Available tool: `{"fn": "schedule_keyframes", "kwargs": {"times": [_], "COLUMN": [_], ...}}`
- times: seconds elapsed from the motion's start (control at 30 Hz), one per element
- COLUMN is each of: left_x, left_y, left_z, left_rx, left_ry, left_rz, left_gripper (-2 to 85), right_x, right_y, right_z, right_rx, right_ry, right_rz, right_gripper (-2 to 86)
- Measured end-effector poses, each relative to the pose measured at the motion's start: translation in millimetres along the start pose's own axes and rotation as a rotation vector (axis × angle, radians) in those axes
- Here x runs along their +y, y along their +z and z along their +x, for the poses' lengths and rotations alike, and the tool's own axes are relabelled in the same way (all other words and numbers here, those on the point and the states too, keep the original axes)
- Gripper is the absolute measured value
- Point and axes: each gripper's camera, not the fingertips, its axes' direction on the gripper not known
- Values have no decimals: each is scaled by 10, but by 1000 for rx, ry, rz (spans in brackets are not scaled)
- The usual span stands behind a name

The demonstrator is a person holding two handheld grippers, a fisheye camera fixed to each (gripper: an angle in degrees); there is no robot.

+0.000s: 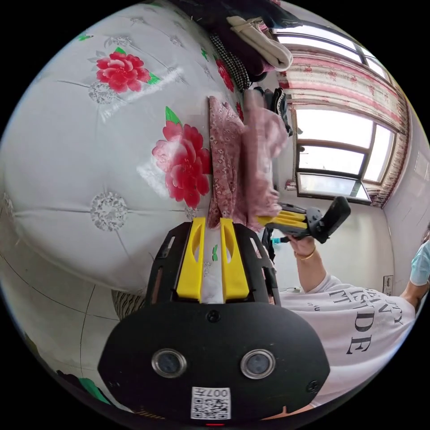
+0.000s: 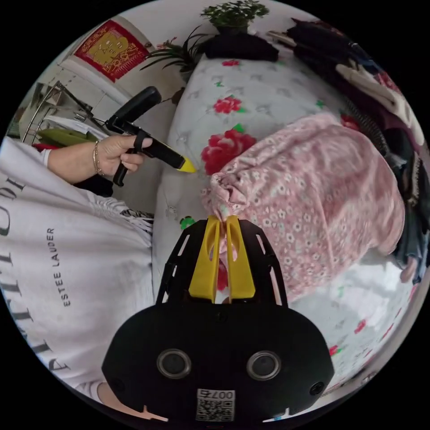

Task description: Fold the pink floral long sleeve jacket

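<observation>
The pink floral jacket (image 2: pixel 313 188) lies part lifted over a white bedspread with red flowers (image 2: pixel 268 89). My right gripper (image 2: pixel 223 220) is shut on a bunched corner of it, with fabric pinched between the yellow jaws. In the left gripper view the jacket (image 1: pixel 226 152) hangs as a narrow folded strip, and the right gripper (image 1: pixel 268 220) grips its lower edge. My left gripper (image 1: pixel 212 220) sits just below the jacket's edge, its jaws a narrow gap apart with only bedspread between them. A hand holds the left gripper (image 2: pixel 188 168) a little left of the bunched corner, apart from it.
A person in a white printed T-shirt (image 2: pixel 67 251) stands at the bed's edge. Dark clothes and a cream garment (image 1: pixel 264 45) are piled at the far side of the bed. A window with pink curtains (image 1: pixel 340 148) is beyond. Potted plants (image 2: pixel 233 13) stand behind the bed.
</observation>
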Motion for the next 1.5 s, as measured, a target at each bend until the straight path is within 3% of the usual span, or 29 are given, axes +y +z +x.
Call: {"fn": "schedule_keyframes", "kwargs": {"times": [0.1,0.17,0.33,0.47,0.53,0.6,0.7,0.83,1.0,1.1,1.17,1.27,1.4,1.5], "left_x": [-3,2,88,163,198,202,114,-140,-88,298,575,986,1278,1267], "left_y": [23,38,146,349,590,784,889,516,-8,-193,-106,307,959,1162], "left_z": [-24,-12,170,408,529,559,513,635,617,672,766,979,1188,1308], "left_rx": [26,41,108,102,72,12,-136,-333,-409,-373,-354,-300,-318,-455], "left_ry": [15,37,128,195,196,163,80,174,121,117,141,191,193,226], "left_rz": [-24,-39,-96,-133,-172,-185,-167,-128,-56,23,8,-59,-114,-188], "left_gripper": [61,72,124,166,174,153,44,42,94,109,112,120,136,93], "right_x": [39,221,1061,1928,2135,2196,2254,1934,1771,2222,2687,3025,3006,2826], "right_y": [366,268,-82,202,375,568,679,802,676,299,26,-231,-316,-293], "right_z": [79,124,481,931,1031,1084,1070,406,-248,-35,372,921,1355,1546], "right_rx": [-127,-190,-134,-146,-211,-282,-372,-545,-477,-232,-56,23,51,17], "right_ry": [106,129,386,723,786,790,786,543,294,332,464,565,560,505], "right_rz": [20,138,348,318,328,324,370,362,388,419,459,489,454,352], "right_gripper": [37,56,77,87,88,84,68,55,67,76,82,88,87,64]}}
